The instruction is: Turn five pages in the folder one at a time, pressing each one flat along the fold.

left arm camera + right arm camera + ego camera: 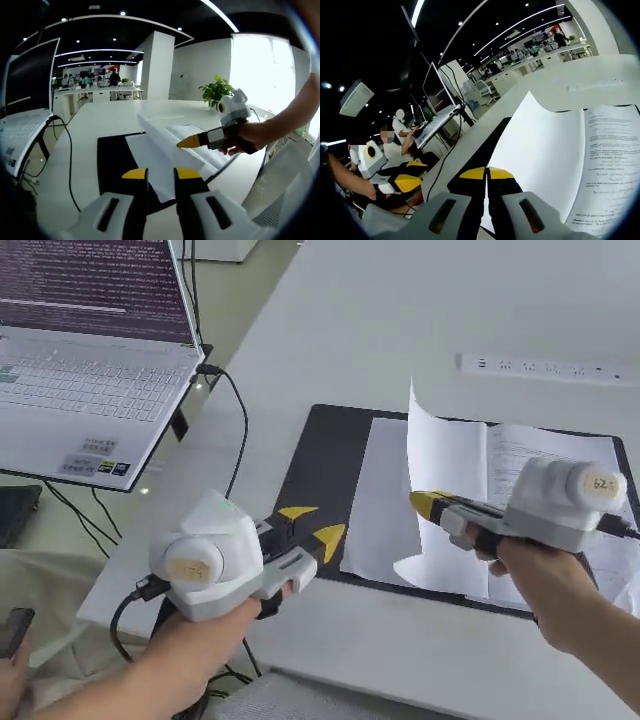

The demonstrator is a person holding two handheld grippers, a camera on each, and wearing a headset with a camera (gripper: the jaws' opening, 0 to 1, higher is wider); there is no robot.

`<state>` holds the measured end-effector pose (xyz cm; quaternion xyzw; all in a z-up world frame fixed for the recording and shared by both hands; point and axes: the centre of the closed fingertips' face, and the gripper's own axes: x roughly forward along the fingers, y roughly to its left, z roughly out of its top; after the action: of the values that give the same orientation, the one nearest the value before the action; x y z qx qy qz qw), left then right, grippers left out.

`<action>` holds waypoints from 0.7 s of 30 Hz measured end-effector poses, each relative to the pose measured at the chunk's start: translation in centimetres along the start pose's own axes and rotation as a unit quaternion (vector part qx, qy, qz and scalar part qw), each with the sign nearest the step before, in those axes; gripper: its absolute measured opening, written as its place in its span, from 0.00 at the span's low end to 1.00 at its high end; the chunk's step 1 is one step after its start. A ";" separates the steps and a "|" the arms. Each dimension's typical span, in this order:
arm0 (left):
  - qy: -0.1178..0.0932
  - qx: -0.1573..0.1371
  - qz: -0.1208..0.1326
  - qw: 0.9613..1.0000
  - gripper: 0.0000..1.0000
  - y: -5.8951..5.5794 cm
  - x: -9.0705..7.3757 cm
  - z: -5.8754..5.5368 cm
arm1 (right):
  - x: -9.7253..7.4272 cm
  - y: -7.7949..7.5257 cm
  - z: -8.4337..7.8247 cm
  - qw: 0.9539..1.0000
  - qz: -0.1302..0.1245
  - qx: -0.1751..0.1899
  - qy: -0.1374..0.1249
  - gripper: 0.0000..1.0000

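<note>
The desk point(380, 330) has a plain white top. A black folder point(318, 475) lies open and flat on it, close to the near edge and right of centre, with its long side roughly parallel to that edge. A white power strip point(548, 368) lies towards the far right corner, well apart from the folder. A black cable point(243, 425) runs along the left edge.

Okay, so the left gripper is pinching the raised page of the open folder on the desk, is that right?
Not quite. The raised page is pinched by the right gripper, not the left, as the head view shows. The left gripper hangs open beside the open folder on the desk.
</note>
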<state>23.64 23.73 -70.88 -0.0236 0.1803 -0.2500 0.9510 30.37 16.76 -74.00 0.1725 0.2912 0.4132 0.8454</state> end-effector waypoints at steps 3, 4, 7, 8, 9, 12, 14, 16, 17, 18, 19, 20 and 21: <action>0.005 -0.002 -0.001 1.000 0.18 0.1 -0.1 -0.4 | 1.0 -0.2 -1.0 1.000 -0.003 0.009 0.016 0.00; 0.007 -0.001 -0.002 1.000 0.18 0.1 -0.1 -0.6 | 1.4 -0.1 -1.4 1.000 -0.001 0.016 0.023 0.00; 0.015 0.001 -0.005 1.000 0.18 0.1 0.0 -1.1 | 2.3 -0.1 -2.2 0.999 -0.002 0.024 0.036 0.00; 0.017 0.001 -0.006 1.000 0.18 0.0 0.0 -1.2 | 2.5 -0.1 -2.4 0.999 -0.002 0.027 0.039 0.00; 0.020 0.002 -0.011 1.000 0.18 -0.1 0.2 -1.4 | 2.9 0.0 -2.7 0.999 -0.002 0.025 0.043 0.00; 0.026 0.006 -0.017 0.999 0.17 -0.3 0.5 -1.8 | 3.4 0.2 -3.2 0.998 0.000 0.029 0.051 0.00; 0.030 0.012 -0.023 0.999 0.17 -0.6 0.7 -2.0 | 3.6 0.4 -3.4 0.998 0.004 0.032 0.053 0.00; 0.037 0.015 -0.028 0.999 0.16 -0.7 1.1 -2.4 | 3.5 0.4 -3.4 0.998 0.005 0.032 0.051 0.00; 0.040 0.018 -0.030 0.999 0.16 -0.8 1.4 -2.5 | 3.5 0.5 -3.3 0.998 0.008 0.037 0.046 0.01; 0.042 0.019 -0.032 0.998 0.16 -0.9 1.6 -2.6 | 3.5 0.4 -3.3 0.998 0.009 0.040 0.046 0.03; 0.044 0.018 -0.037 0.998 0.16 -1.2 1.8 -2.7 | 3.3 0.4 -3.1 0.998 0.011 0.045 0.040 0.06; 0.045 0.021 -0.040 0.998 0.16 -1.4 2.1 -2.8 | 3.2 0.5 -3.0 0.998 0.014 0.051 0.036 0.06; 0.050 0.026 -0.043 0.998 0.16 -1.6 2.4 -2.9 | 3.1 0.4 -2.9 0.998 0.014 0.052 0.034 0.06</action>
<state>23.81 21.31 -74.20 0.0057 0.2196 -0.2962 0.9295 29.82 19.62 -77.06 0.2066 0.3383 0.4148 0.8190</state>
